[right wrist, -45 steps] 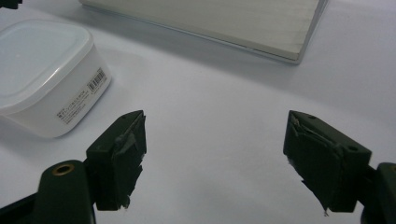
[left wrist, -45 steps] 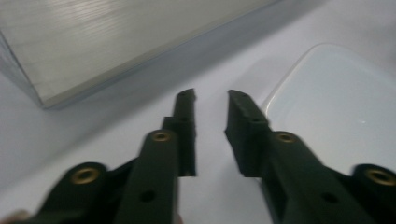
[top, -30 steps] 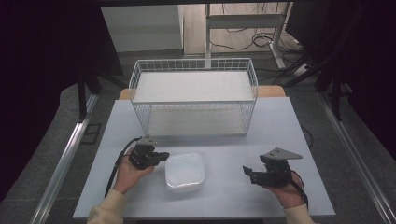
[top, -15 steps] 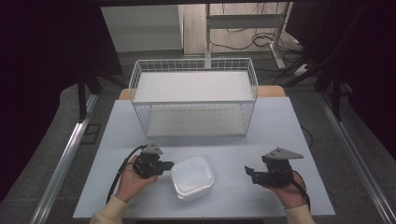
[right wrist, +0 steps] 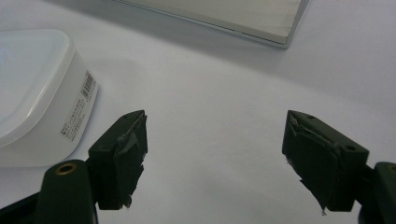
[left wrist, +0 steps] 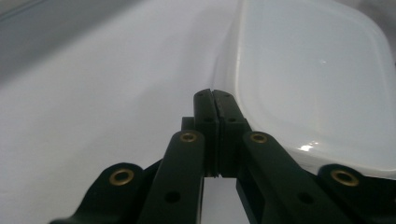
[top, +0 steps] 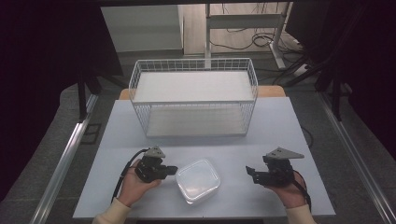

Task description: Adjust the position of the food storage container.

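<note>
A white plastic container (top: 198, 180) with rounded corners lies on the table near the front edge, turned slightly askew. My left gripper (top: 171, 170) is shut with nothing between its jaws, and its tip rests against the container's left side. In the left gripper view the closed left gripper (left wrist: 215, 99) lies beside the container's rim (left wrist: 317, 79). My right gripper (top: 251, 173) stands open to the right of the container, apart from it. In the right gripper view, bare table lies between the right gripper's (right wrist: 215, 158) jaws, and the container (right wrist: 37, 93) with a label is at the left.
A white wire basket (top: 194, 98) with a pale floor stands at the back of the pale table (top: 280, 121). Its base edge (right wrist: 224, 16) is at the top of the right gripper view. Dark floor and metal rails flank the table.
The left gripper has moved right and toward the front edge. The container has slid to the right and turned a little. The right gripper has stayed put.
</note>
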`<state>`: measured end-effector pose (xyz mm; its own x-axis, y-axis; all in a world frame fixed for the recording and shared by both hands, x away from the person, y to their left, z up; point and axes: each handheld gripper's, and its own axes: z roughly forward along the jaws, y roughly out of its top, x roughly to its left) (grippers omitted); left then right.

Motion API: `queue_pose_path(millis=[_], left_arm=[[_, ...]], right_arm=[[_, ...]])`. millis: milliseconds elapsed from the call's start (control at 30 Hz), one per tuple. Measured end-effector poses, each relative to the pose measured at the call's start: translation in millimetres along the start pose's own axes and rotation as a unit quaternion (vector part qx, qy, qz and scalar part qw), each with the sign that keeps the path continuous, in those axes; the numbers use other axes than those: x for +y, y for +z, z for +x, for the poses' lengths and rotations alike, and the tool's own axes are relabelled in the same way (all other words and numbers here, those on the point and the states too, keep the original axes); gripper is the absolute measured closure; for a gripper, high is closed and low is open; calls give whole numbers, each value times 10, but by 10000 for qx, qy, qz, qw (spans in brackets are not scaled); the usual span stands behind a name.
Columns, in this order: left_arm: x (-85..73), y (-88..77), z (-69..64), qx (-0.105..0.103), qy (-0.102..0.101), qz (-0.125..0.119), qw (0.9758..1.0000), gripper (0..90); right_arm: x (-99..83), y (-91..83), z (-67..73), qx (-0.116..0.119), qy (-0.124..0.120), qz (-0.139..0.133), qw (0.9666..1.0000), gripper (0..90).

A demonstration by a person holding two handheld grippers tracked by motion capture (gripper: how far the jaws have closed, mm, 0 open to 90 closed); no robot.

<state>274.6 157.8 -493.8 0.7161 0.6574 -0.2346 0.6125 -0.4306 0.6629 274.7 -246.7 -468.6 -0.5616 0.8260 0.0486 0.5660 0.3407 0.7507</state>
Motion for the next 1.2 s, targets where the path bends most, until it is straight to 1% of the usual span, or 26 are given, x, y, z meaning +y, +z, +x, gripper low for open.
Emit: queue_pose_path(millis=[67,100,167,200,233,267,300,333,367,433,500,533,567,600,633,667,700,733,833,933,1000,1067,1100,1200], left_arm=[[-7,-33,20,150,-14,-68,9999,873],[-14,-63,37,259,-47,-154,9995,855],[-30,-122,64,472,-127,-313,9983,763],[-40,-154,78,623,-165,-413,9971,700],[-40,-154,78,623,-165,-413,9971,615],[-58,-226,120,876,-287,-586,9940,493],[-66,-266,148,929,-392,-630,9929,429],[-74,-305,176,938,-497,-665,9921,373],[-84,-343,197,922,-590,-689,9916,335],[-106,-407,225,915,-707,-687,9909,293],[-131,-455,234,918,-762,-668,9906,271],[-140,-477,235,923,-768,-655,9906,266],[-146,-496,237,935,-758,-656,9906,262],[-153,-531,241,958,-767,-684,9901,262],[-157,-553,245,959,-787,-709,9897,261],[-165,-593,251,948,-847,-777,9888,260],[-170,-610,253,953,-878,-801,9883,258],[-177,-630,262,957,-875,-822,9882,257],[-201,-655,271,961,-939,-853,9873,254],[-215,-657,271,991,-927,-891,9867,254],[-217,-659,266,988,-934,-908,9865,255],[-217,-657,262,983,-919,-913,9867,255],[-218,-656,257,984,-908,-930,9866,257],[-214,-670,245,1008,-859,-971,9864,260]], right_arm=[[13,-24,8,28,-50,-14,10000,239],[20,-38,14,41,-44,-20,10000,248],[41,-87,17,95,-85,-56,9999,272],[46,-106,18,139,-86,-64,9998,286],[48,-120,17,186,-87,-67,9998,298],[48,-129,19,244,-89,-45,9997,315],[48,-133,20,267,-98,-18,9996,327],[47,-135,23,284,-126,11,9995,341],[48,-136,28,291,-159,37,9994,363],[54,-135,39,359,-211,120,9991,408],[62,-136,57,448,-267,212,9984,454],[64,-134,68,489,-333,259,9979,470],[67,-135,81,520,-417,322,9973,507],[67,-134,96,529,-469,362,9968,535],[68,-129,116,539,-592,400,9960,583],[69,-127,131,549,-635,416,9956,613],[72,-119,159,599,-716,468,9945,656],[72,-111,178,639,-738,496,9940,682],[71,-80,245,800,-925,634,9905,794],[66,-31,320,1006,-1137,769,9854,887],[64,1,388,1137,-1276,869,9815,896],[62,30,469,1210,-1412,937,9781,896],[62,46,537,1246,-1528,974,9755,897],[67,93,697,1433,-1763,1052,9681,897]])
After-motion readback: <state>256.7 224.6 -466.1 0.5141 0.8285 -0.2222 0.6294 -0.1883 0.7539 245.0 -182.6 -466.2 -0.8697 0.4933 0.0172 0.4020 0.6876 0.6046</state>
